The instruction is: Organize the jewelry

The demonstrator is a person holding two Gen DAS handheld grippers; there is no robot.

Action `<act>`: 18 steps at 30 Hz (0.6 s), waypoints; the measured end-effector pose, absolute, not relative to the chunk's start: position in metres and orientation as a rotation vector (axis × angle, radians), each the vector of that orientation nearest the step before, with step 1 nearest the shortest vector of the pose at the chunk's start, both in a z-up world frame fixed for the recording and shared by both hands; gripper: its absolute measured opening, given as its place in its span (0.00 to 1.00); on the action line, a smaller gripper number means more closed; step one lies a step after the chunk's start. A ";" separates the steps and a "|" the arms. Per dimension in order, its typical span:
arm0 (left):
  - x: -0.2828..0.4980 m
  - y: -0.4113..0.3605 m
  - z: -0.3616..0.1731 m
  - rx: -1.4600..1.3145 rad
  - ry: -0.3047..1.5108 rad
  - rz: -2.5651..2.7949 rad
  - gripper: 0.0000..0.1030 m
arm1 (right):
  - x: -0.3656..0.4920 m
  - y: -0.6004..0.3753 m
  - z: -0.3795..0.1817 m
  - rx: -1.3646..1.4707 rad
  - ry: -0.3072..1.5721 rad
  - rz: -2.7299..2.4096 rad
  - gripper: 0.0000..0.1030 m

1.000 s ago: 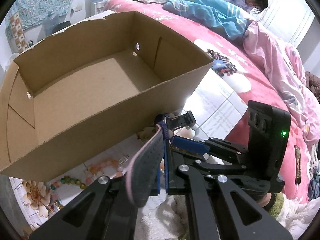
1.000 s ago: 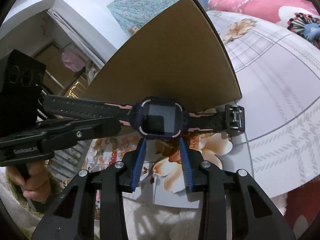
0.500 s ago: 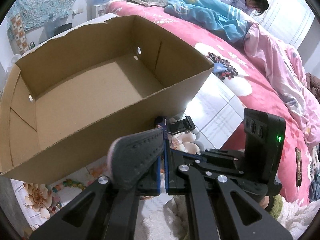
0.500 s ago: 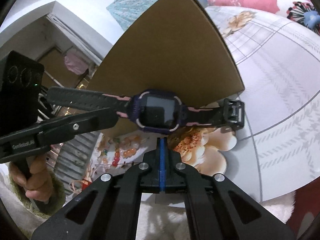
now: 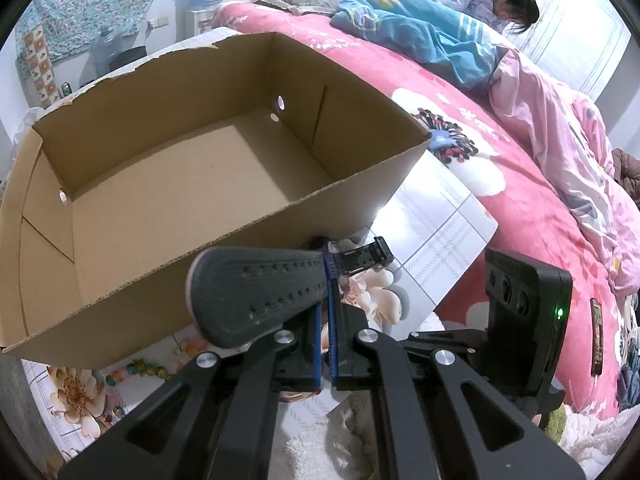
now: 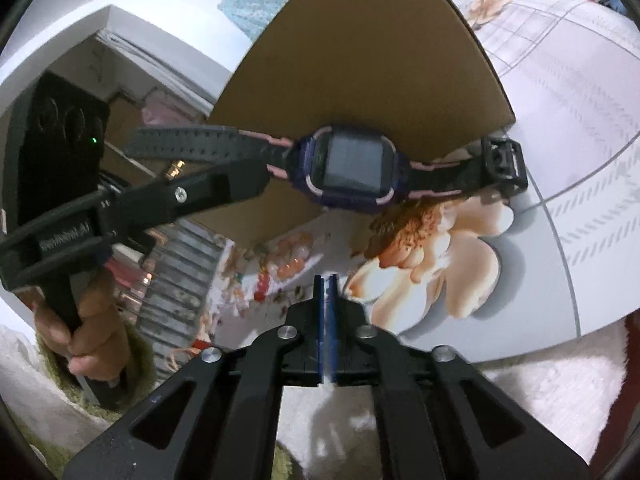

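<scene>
The bed (image 5: 532, 216), under a pink flowered cover, fills the right of the left wrist view, with a person (image 5: 500, 4) lying at its far end beneath a blue blanket (image 5: 424, 40). Beside it stands the counter (image 5: 436, 236), covered in a pale cloth printed with grids and flowers. On the counter sits an open cardboard box (image 5: 180, 184) with torn upper edges and small round holes in its walls. The left tool (image 5: 326, 312) is clenched on the watch (image 6: 352, 170), pinching the holed half of its dark strap edge-on between blue pads, so that the strap fans out wide and close to the lens. The watch hangs level in the air just in front of the box's near wall and above the counter, its purple case and dark screen facing the right wrist camera, the buckle end pointing toward the bed. The right tool (image 6: 326, 312) is clenched on nothing, its blue pads pressed together below the watch and apart from it. A string of coloured beads (image 5: 144, 370) lies on the counter by the box's near corner.
</scene>
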State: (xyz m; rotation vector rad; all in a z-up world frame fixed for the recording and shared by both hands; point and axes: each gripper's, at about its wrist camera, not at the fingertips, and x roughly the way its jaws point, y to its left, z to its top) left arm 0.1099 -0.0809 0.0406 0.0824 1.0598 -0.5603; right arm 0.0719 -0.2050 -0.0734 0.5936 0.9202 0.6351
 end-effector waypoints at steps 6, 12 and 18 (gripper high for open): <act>0.111 -0.081 0.040 0.082 1.060 -0.558 0.02 | 0.061 -0.213 -0.050 0.424 0.805 0.460 0.38; 0.108 -0.084 0.042 0.101 1.045 -0.559 0.02 | 0.058 -0.198 -0.034 0.025 0.709 0.306 0.52; 0.104 -0.086 0.041 0.094 1.029 -0.566 0.03 | 0.060 -0.176 -0.024 -0.042 0.635 0.402 0.56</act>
